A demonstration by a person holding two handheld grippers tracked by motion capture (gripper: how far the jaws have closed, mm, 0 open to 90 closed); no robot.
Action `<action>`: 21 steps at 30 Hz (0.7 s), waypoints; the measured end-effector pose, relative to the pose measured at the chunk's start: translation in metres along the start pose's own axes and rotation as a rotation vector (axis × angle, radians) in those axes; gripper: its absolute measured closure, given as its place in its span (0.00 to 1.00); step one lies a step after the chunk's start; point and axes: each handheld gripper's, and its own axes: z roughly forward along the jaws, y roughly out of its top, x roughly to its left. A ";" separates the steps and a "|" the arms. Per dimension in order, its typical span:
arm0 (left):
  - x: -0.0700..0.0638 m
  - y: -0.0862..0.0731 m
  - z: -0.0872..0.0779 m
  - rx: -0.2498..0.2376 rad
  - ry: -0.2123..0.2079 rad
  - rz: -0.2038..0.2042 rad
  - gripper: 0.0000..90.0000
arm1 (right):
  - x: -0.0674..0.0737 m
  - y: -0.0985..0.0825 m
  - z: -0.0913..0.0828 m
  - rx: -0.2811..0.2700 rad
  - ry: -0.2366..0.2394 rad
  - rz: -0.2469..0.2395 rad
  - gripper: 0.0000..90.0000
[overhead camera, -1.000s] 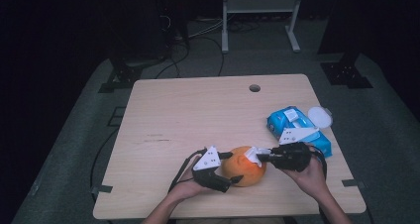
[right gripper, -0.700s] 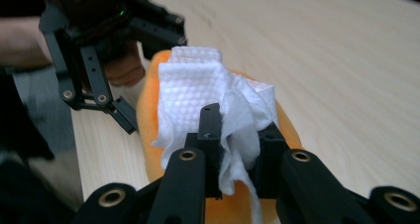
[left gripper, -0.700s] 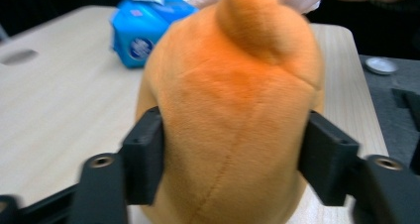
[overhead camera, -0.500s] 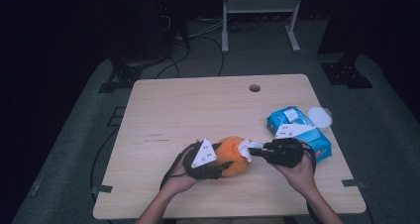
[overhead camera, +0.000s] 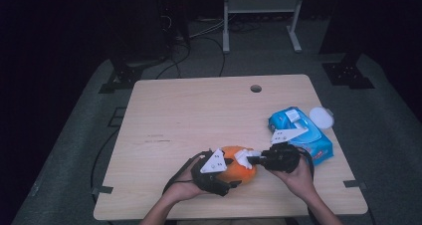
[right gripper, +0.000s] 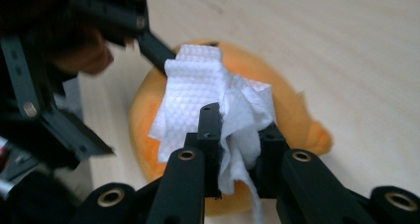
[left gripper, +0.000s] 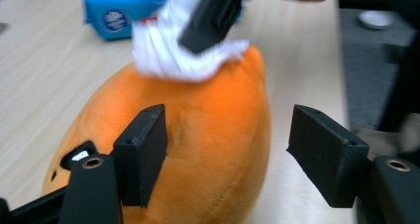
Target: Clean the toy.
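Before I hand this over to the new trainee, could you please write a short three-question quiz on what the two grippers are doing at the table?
1. True or false: the right gripper is shut on a white wipe.
2. What does the wipe rest on? A) the blue wipe pack B) the orange plush toy C) the white lid
3. Is the left gripper pressing the toy from both sides?

Key
1. True.
2. B; the wipe lies on the toy's top.
3. No. One jaw touches the toy's side and the other stands clear of it; the jaws have just been opening, with the toy between them.
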 end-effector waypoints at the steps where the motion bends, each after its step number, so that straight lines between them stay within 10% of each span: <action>1: 0.001 0.001 -0.003 -0.014 -0.009 -0.008 0.34 | 0.000 -0.002 0.000 0.017 0.018 -0.003 0.86; 9: 0.022 0.011 -0.002 -0.091 -0.002 -0.013 0.19 | 0.010 -0.016 -0.002 0.076 0.108 -0.094 0.85; 12: 0.028 0.010 0.008 -0.029 -0.032 -0.009 0.19 | 0.013 -0.018 -0.005 0.076 0.115 -0.124 0.86; 21: 0.034 -0.005 0.019 -0.032 -0.070 -0.095 0.19 | -0.004 -0.036 -0.033 0.041 0.127 -0.048 0.86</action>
